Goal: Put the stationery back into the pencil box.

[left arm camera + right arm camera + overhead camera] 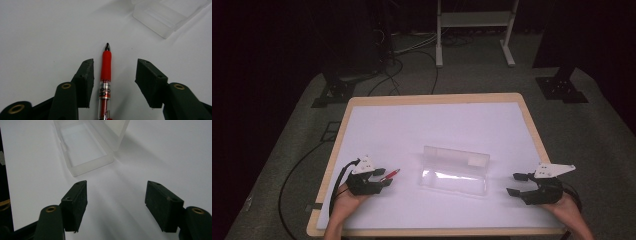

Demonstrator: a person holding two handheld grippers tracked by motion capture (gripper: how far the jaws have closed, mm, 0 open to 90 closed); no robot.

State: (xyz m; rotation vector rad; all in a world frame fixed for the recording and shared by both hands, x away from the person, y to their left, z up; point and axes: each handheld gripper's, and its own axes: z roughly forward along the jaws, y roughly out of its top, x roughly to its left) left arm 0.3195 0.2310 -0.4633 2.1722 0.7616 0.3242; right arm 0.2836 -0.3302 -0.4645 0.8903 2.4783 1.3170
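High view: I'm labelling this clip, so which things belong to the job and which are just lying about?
In the job:
red pen, lying between the left tool's open jaws
clear case, open, mid-table
right tool, open, near the case

Lying about:
cables on the floor
white stand behind the table

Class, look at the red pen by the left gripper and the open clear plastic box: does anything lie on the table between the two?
Nothing visible does. The red pen lies between the open jaws of the left gripper, its tip toward the clear plastic box; bare white table separates them.
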